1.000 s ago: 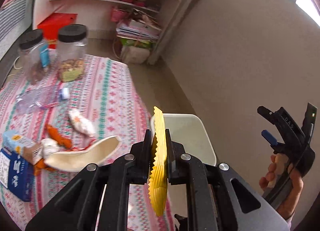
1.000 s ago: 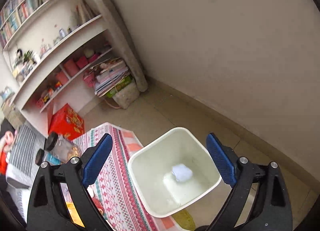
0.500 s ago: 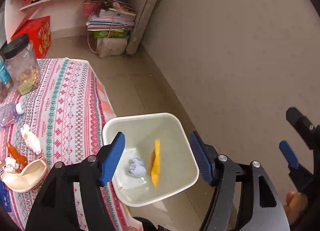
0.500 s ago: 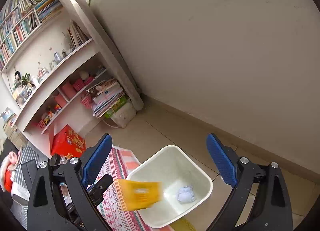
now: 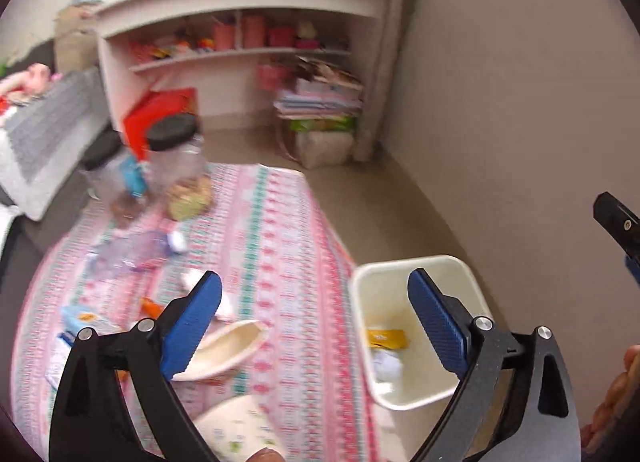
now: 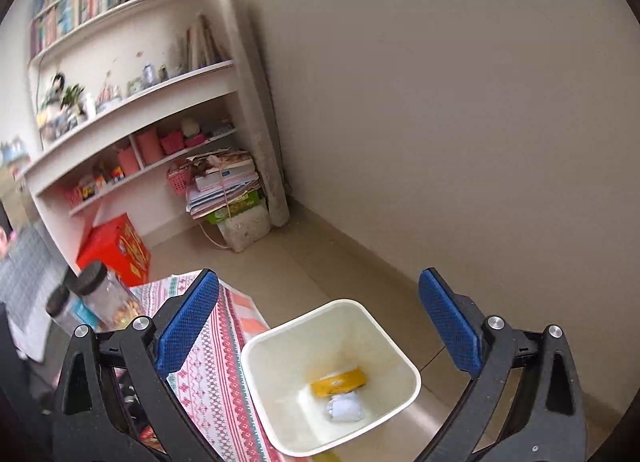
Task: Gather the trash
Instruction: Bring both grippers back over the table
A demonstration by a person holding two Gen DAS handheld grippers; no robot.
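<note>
A cream trash bin (image 5: 400, 402) stands on the floor beside the table; it also shows in the right wrist view (image 6: 412, 378). Inside lie a yellow wrapper (image 5: 387, 339) (image 6: 339, 381) and a crumpled white paper ball (image 5: 386, 366) (image 6: 344, 408). My left gripper (image 5: 315, 322) is open and empty, above the table edge and bin. My right gripper (image 6: 319, 326) is open and empty above the bin; part of it shows at the right edge of the left wrist view (image 5: 618, 222). On the patterned tablecloth (image 5: 280, 246) lie a cream peel-like piece (image 5: 228, 346), orange scraps (image 5: 151, 306) and a blue box (image 5: 76, 318).
Two black-lidded clear jars (image 5: 180, 166) (image 6: 100, 294) and a flattened clear plastic bottle (image 5: 132, 250) sit at the table's far side. A red box (image 6: 116, 246), a stack of papers (image 6: 224, 186) and white shelves (image 6: 132, 110) stand by the wall. Beige wall at right.
The left gripper opened and dropped the yellow wrapper, which now lies in the bin. The left gripper then swung back left toward the table. The right gripper stayed open above the bin.
</note>
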